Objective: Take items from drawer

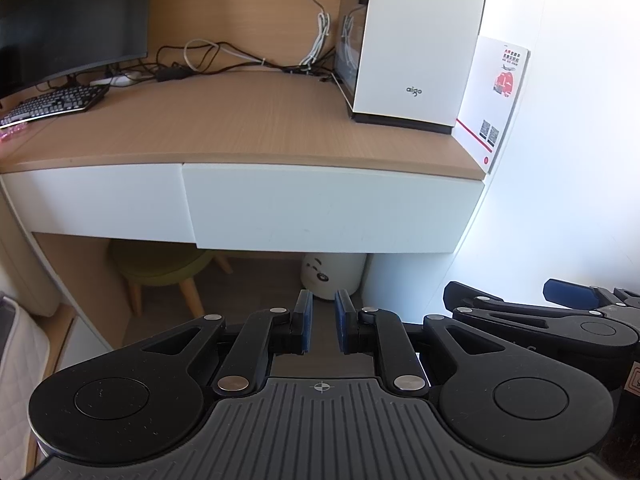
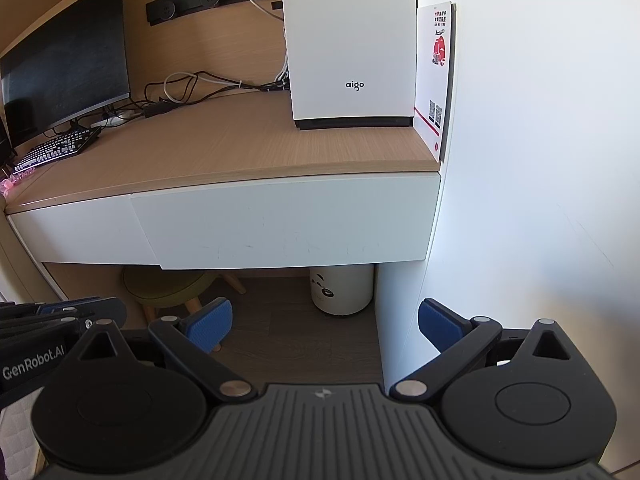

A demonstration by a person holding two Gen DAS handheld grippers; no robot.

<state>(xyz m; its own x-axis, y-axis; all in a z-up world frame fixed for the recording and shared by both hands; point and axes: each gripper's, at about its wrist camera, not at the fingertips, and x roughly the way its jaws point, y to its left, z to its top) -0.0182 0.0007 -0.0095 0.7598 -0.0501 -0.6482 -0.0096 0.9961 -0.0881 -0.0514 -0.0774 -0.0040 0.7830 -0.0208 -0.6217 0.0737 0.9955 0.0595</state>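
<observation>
Drawer closed, both grippers held short of it

Drawer (image 2: 288, 220) sits flush and white under the wooden desk top (image 2: 224, 144), directly below the white aigo case (image 2: 352, 44). I hold the left gripper (image 1: 323, 322) nearly closed on nothing and the right gripper (image 2: 325, 326) spread wide and empty, both in front of the drawer. Under it stand a white bin (image 2: 342, 290) and a green stool (image 2: 170, 286); monitor (image 2: 68, 56) and keyboard (image 2: 56, 148) lie far left of the case

Matt white drawer (image 2: 288, 220) under wood-grain desktop (image 2: 224, 148)
</observation>
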